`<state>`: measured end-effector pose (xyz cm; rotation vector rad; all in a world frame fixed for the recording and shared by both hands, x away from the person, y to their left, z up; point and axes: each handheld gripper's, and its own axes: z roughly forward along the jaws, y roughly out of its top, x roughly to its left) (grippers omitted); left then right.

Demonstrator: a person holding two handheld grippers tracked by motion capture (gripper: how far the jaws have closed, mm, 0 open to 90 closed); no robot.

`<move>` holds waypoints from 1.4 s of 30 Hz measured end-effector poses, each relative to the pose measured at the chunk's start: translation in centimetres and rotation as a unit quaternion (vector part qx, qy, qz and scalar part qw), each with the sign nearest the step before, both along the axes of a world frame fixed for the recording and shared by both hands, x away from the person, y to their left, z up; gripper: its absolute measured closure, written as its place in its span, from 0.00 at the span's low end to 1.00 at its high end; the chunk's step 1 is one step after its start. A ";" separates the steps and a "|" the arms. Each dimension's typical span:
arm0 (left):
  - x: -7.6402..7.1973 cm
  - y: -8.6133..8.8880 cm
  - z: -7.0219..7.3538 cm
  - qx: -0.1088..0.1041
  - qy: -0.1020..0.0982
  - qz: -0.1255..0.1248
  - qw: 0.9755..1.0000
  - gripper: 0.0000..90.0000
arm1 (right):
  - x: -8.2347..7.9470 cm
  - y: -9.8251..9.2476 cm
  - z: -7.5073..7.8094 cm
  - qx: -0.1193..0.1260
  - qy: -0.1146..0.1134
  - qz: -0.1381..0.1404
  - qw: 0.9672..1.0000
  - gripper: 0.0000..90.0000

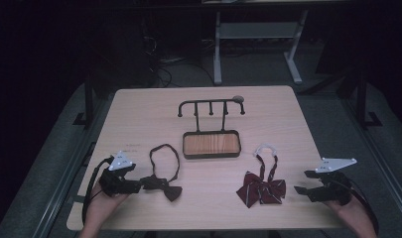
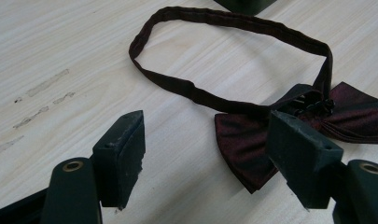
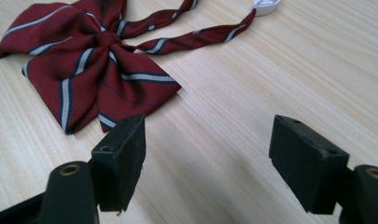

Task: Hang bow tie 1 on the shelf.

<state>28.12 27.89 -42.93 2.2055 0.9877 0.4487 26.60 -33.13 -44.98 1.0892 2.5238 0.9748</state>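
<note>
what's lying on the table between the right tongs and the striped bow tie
Nothing: in the right gripper view, bare wood runs from the open right tongs to the striped bow tie.

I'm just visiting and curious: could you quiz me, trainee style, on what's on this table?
1. True or false: the left gripper holds the dark bow tie.
2. Which lies nearer the right gripper? A) striped bow tie B) rack
3. Fill in: the rack's tray sits ____ the two ties.

Key
1. False: its jaws stand open, nothing between them; the tie lies just ahead.
2. A
3. Behind, toward the table's far side, midway.
</note>
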 end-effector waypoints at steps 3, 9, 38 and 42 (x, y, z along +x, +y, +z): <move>0.2 -0.1 0.0 0.001 0.001 -0.004 1.000 0.32 | 0.0 0.1 0.0 -0.002 0.002 0.000 1.000 0.29; 0.2 -0.3 -0.1 0.002 0.003 -0.011 1.000 0.32 | -0.2 0.5 0.4 -0.005 0.001 -0.001 1.000 0.29; -0.1 -0.1 0.4 -0.006 -0.008 -0.007 1.000 0.32 | 2.7 3.9 2.5 -0.030 0.028 0.024 0.999 0.27; -0.1 0.0 0.6 -0.001 -0.010 -0.010 1.000 0.32 | 3.3 4.6 2.9 -0.039 0.031 0.027 0.998 0.29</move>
